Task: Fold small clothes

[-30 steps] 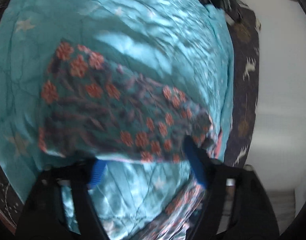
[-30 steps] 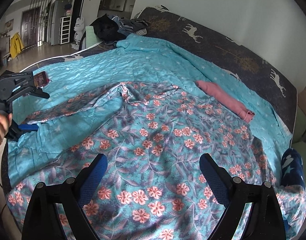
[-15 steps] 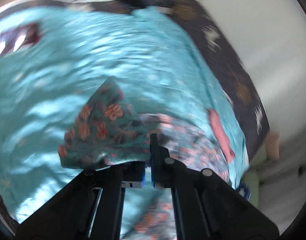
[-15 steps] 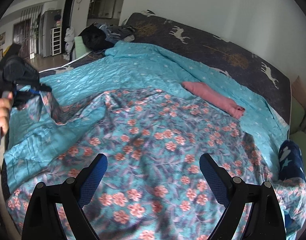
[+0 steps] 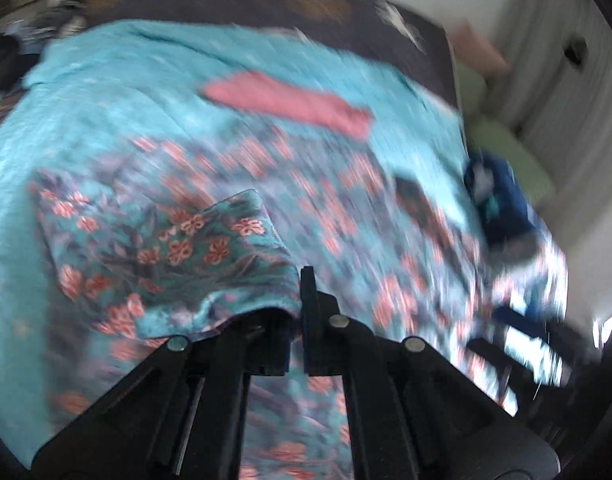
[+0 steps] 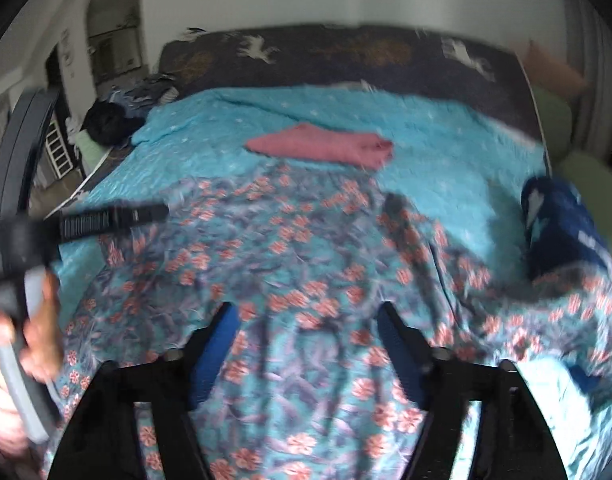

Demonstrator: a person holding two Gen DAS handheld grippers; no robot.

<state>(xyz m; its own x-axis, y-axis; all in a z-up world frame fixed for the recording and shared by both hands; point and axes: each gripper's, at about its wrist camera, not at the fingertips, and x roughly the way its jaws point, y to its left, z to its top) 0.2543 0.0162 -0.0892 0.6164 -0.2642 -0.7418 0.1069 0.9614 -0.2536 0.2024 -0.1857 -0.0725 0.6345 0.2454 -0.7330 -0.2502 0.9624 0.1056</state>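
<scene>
Left gripper [image 5: 296, 312] pinches floral garment [image 6: 306, 280] corner, lifted for the fold | right gripper [image 6: 306, 344] half-wide, jaws closing above cloth, nothing gripped | garment spread across teal quilt [image 6: 446, 144]

Soft, even daylight — no hard shadows, no strong glare. Both fisheye views bend straight lines and go black at the corners. Motion blur smears everything far beyond the left gripper [image 5: 296, 304]; only cloth just beside it looks sharp. Beyond the right gripper [image 6: 306, 344] the blur is milder — strongest toward the edges.
</scene>
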